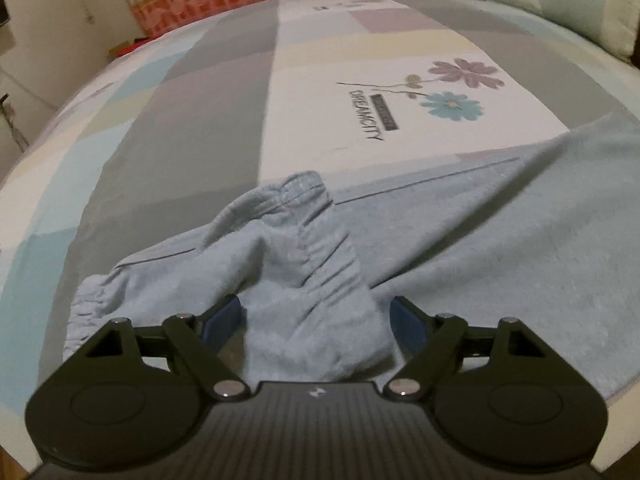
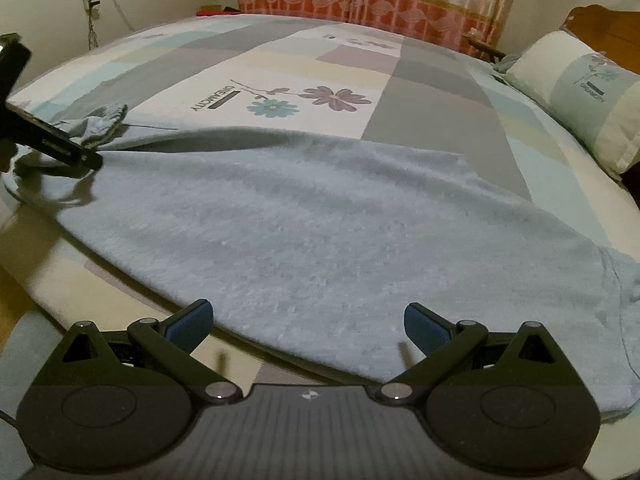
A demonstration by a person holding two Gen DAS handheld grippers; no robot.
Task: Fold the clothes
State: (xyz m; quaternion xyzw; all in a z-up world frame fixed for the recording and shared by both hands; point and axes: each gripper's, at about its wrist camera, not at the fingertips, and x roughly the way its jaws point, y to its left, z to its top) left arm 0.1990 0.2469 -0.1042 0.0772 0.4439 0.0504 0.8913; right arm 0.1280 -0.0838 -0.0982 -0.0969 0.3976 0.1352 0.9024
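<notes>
A wide bed covered by a patchwork sheet of grey, pale blue, cream and white blocks (image 2: pixel 432 92) fills both views, printed near its middle with a purple flower and a teal flower (image 1: pixel 452 106) beside the word DREAMCITY. Behind the bed hangs a curtain with a red leaf-patterned band (image 2: pixel 360 2), and at the right end of the bed lies a cream and pale green pillow with the same flower print (image 2: pixel 580 92).

The task's thing, a pale blue fleecy garment (image 2: pixel 300 232), lies spread over the near part of the sheet, reaching to the bed's near edge. Most of it lies flat, with one long diagonal ridge of raised cloth running away to the right in the left wrist view.

At the garment's left end, a gathered elastic cuff (image 1: pixel 300 188) stands bunched up above the sheet, and a second ruffled cuff (image 1: pixel 90 304) lies low to its left.

The left gripper (image 1: pixel 316 320) has its blue-padded fingers (image 1: pixel 408 324) closed in against a thick bunch of the garment's cloth, holding it between them. The right gripper (image 2: pixel 306 322) hangs over the garment's near hem with its blue-padded fingers (image 2: pixel 192 320) spread wide, gripping nothing.
</notes>
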